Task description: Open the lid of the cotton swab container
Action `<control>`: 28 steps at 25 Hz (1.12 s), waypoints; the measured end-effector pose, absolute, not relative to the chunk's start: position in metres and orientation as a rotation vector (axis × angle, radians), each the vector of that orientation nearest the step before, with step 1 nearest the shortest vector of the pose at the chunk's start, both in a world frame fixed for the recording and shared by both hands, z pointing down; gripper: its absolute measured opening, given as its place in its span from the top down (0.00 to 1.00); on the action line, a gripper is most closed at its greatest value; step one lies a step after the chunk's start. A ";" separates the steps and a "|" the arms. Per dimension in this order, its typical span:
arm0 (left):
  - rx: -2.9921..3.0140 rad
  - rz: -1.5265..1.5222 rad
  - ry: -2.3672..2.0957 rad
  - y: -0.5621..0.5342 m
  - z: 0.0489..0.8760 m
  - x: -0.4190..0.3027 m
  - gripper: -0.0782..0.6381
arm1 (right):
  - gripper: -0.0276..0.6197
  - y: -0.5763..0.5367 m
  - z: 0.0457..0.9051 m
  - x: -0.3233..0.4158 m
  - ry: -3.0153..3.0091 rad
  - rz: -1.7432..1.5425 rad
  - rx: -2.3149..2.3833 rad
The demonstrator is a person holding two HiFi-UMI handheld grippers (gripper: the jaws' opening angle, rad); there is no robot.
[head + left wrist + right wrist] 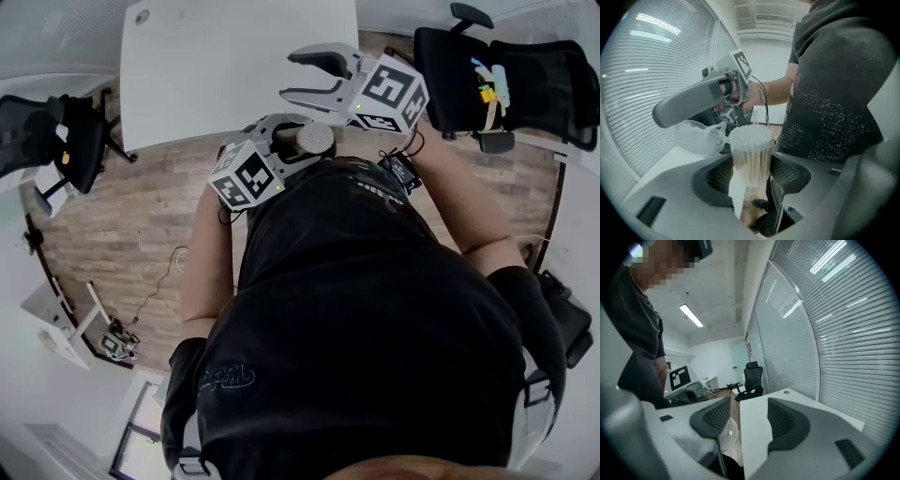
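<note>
A clear cotton swab container (751, 161), packed with white-tipped swabs, stands upright between the pads of my left gripper (752, 174), which is shut on its sides. Its clear lid (696, 137) hangs flipped open to the left, joined at the rim. In the head view the container's round top (315, 139) shows just ahead of the left gripper (286, 141). My right gripper (289, 75) hovers beyond it over the table edge, open and holding nothing. One of its grey fingers (689, 105) reaches above the lid. In the right gripper view the lid (727, 431) shows low beside the left pad.
A white table (234, 66) lies ahead over a wood-look floor. Black office chairs stand at the right (506, 80) and the left (47, 141). Cables hang from both grippers. Blinds cover the glass wall (843, 333) beside the table.
</note>
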State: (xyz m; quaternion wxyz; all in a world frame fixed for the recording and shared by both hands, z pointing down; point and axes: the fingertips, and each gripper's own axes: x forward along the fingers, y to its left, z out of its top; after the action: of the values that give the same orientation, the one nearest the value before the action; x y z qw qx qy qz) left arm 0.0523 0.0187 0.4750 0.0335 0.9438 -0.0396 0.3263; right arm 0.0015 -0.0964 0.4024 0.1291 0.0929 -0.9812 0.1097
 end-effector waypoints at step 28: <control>2.850 0.832 -0.365 -0.020 0.466 0.041 0.53 | 0.56 -0.111 0.415 0.021 -2.841 0.344 0.366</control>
State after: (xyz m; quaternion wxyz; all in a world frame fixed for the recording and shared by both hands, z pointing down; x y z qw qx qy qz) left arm 0.0409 -0.0201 0.4660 0.0752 0.9501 -0.1216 0.2773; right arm 0.0209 -0.1111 0.4145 0.1278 0.1258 -0.9767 0.1181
